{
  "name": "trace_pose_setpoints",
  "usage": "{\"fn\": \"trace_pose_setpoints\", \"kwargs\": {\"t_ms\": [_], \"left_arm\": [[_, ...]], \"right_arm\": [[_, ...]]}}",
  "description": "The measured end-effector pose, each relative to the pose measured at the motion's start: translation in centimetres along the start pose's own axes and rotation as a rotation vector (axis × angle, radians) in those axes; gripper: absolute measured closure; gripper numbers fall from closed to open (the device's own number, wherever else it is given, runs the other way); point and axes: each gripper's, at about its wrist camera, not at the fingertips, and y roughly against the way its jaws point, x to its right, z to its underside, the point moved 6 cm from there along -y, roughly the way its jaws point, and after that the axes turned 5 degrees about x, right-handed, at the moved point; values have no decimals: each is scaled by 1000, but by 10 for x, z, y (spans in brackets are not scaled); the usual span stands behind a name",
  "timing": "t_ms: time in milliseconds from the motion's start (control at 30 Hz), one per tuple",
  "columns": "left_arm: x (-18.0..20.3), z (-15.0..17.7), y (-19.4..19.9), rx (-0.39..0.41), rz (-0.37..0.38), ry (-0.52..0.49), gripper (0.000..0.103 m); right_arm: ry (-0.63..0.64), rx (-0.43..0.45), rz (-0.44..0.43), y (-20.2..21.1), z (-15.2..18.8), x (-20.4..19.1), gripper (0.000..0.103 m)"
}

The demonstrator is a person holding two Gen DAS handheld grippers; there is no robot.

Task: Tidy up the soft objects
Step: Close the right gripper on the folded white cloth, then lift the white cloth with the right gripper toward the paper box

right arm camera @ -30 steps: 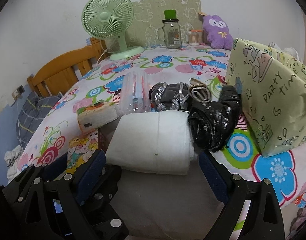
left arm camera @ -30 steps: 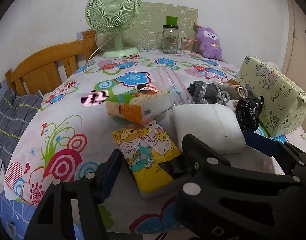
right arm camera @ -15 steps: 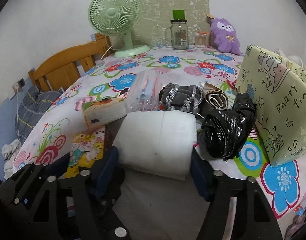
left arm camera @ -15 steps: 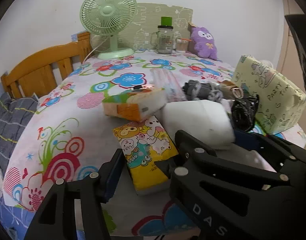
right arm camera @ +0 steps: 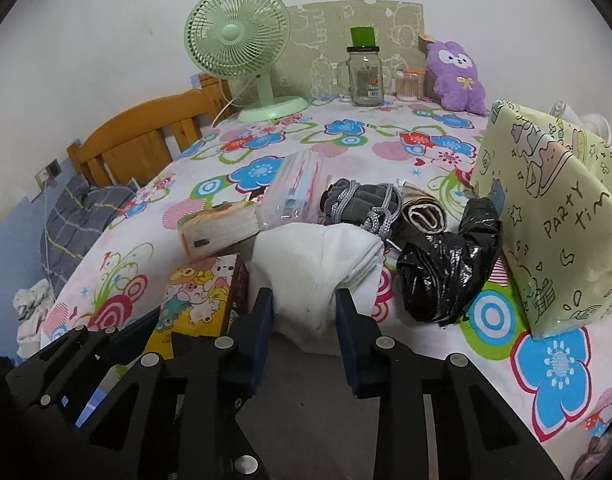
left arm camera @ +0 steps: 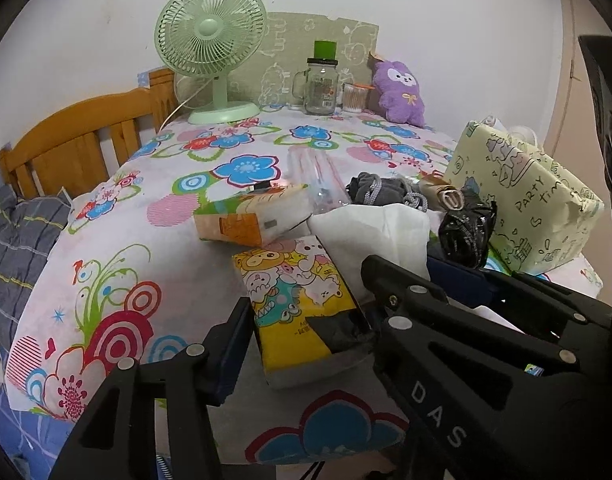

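A white folded cloth [right arm camera: 314, 264] lies near the front of the floral tablecloth [right arm camera: 386, 144]. My right gripper [right arm camera: 303, 308] is closing on its near end, and both blue pads pinch it into a narrow bunch. In the left wrist view the same gripper [left arm camera: 426, 276] crosses the right side with the cloth [left arm camera: 374, 228] in it. A yellow cartoon tissue pack [left arm camera: 293, 292] lies left of the cloth. My left gripper [left arm camera: 297, 320] is closing around its near end with the pads against its sides. The right gripper partly hides the left gripper's right finger.
Behind lie an orange tissue pack [right arm camera: 217, 228], a clear plastic bag [right arm camera: 293, 196], a grey drawstring pouch [right arm camera: 358, 200] and a crumpled black bag [right arm camera: 446, 272]. A yellow-green wrapped box [right arm camera: 546, 216] stands at the right. A fan [right arm camera: 241, 48], a jar [right arm camera: 366, 76] and a purple plush [right arm camera: 454, 76] line the back.
The right jaws came in from wide apart and squeezed the white cloth, which bunched up between them. The left jaws narrowed a little on the yellow pack. Neither hand shifted noticeably.
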Motion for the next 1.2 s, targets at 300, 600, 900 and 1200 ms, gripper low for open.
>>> {"fn": "trace_pose_setpoints", "kwargs": {"t_ms": [300,600,900,1200], "left_arm": [[10,-11,17,39,-13,-11,45],[17,-31,30,77,-23,-12,45],[29,-54,38,103,-6,-8,45],[40,-80,48,133,-7,-15,46]], "right_arm": [[-2,38,-17,17,-10,4,70],[7,75,-29,34,-29,4,70],[19,97,-9,50,-53,14,70],[36,131,10,63,-80,22,70]]}}
